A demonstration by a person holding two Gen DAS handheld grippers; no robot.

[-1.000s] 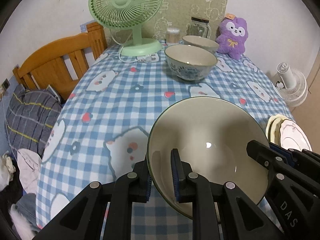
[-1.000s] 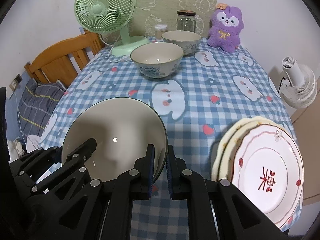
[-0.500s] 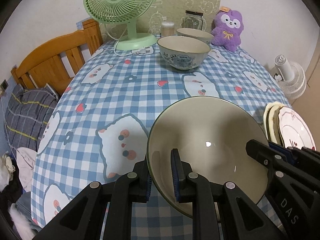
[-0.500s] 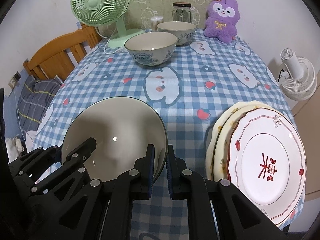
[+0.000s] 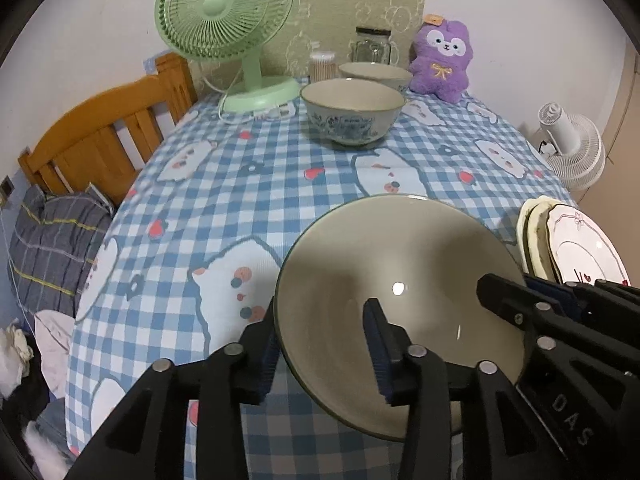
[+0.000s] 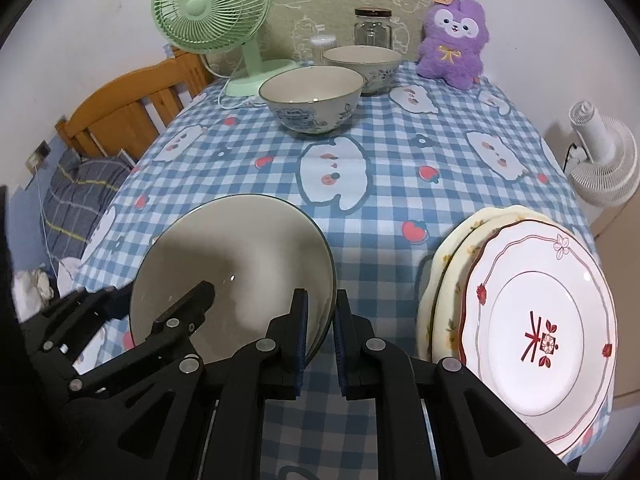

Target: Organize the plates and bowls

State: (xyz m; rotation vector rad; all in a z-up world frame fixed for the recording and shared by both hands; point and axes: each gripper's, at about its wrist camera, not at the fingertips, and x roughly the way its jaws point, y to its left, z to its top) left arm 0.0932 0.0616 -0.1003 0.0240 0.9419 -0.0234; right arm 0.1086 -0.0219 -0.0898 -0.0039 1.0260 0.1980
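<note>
The left gripper (image 5: 324, 344) straddles the near-left rim of the big plain bowl (image 5: 400, 280), one blue-padded finger outside the wall and the other inside; its jaws are opening, and a clear gap shows between the inner pad and the wall. The right gripper (image 6: 320, 320) pinches the bowl's opposite rim with its jaws narrow, the pads pressed on either side of the thin dark edge. The bowl sits near the front edge of the checked tablecloth (image 5: 224, 200), and nothing is in it (only a glint of light on the glaze).

The right view shows the stack of plates (image 6: 536, 328) in full: a white plate with a red motif on top of cream, floral-edged ones, just beside the big bowl. The left view catches only a sliver of that stack behind the right gripper's black arm. The left view shows more of the wooden bed frame (image 5: 104, 136) and the striped bedding beside the table.

Farther back stand two patterned bowls (image 6: 310, 98), both holding nothing, one just behind the other. Behind them are a green fan (image 6: 212, 12), a glass jar (image 6: 373, 28) and a purple plush toy (image 6: 454, 40).
</note>
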